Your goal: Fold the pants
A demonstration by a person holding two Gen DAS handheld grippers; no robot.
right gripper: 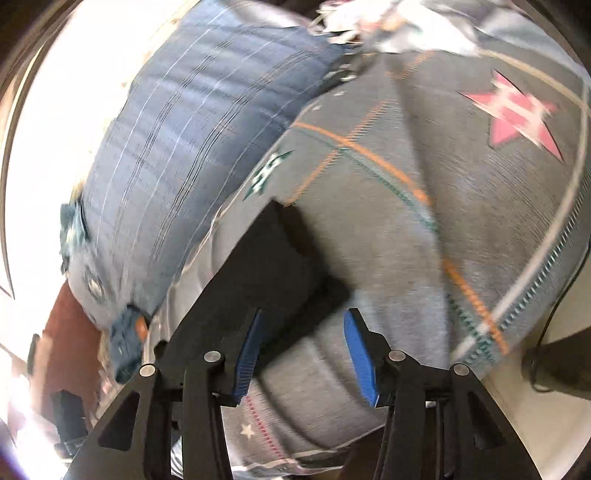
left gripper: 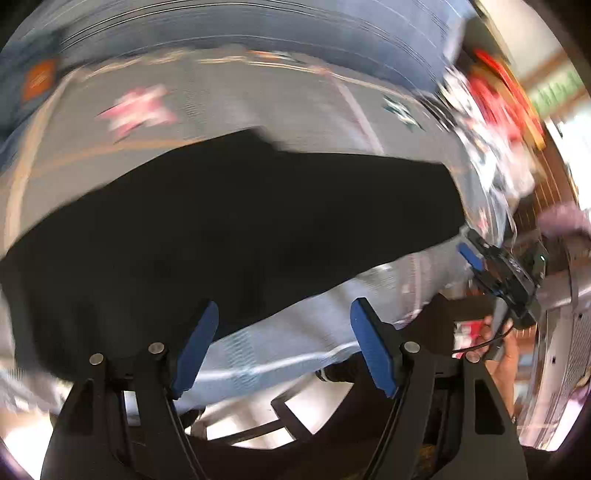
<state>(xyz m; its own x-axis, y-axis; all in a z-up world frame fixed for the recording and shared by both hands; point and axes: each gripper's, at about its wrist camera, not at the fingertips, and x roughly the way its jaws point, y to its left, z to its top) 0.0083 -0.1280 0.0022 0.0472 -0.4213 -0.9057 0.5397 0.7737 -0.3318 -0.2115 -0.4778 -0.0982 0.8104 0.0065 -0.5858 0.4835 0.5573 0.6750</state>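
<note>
The black pants [left gripper: 229, 221] lie flat across a grey bedspread [left gripper: 229, 107] with star patches. My left gripper [left gripper: 284, 332] is open and empty, at the near edge of the pants, above the bed's front edge. The right gripper shows in the left wrist view [left gripper: 480, 258] at the pants' right end. In the right wrist view my right gripper [right gripper: 303, 343] is open, and one end of the pants [right gripper: 273, 266] lies just ahead of its left finger [right gripper: 249, 354]. Both views are blurred by motion.
A blue striped pillow [right gripper: 184, 129] lies at the far side of the bed, also in the left wrist view [left gripper: 258, 26]. Red and white clutter [left gripper: 495, 99] sits at the bed's right. A dark cable [right gripper: 554, 306] hangs on the right.
</note>
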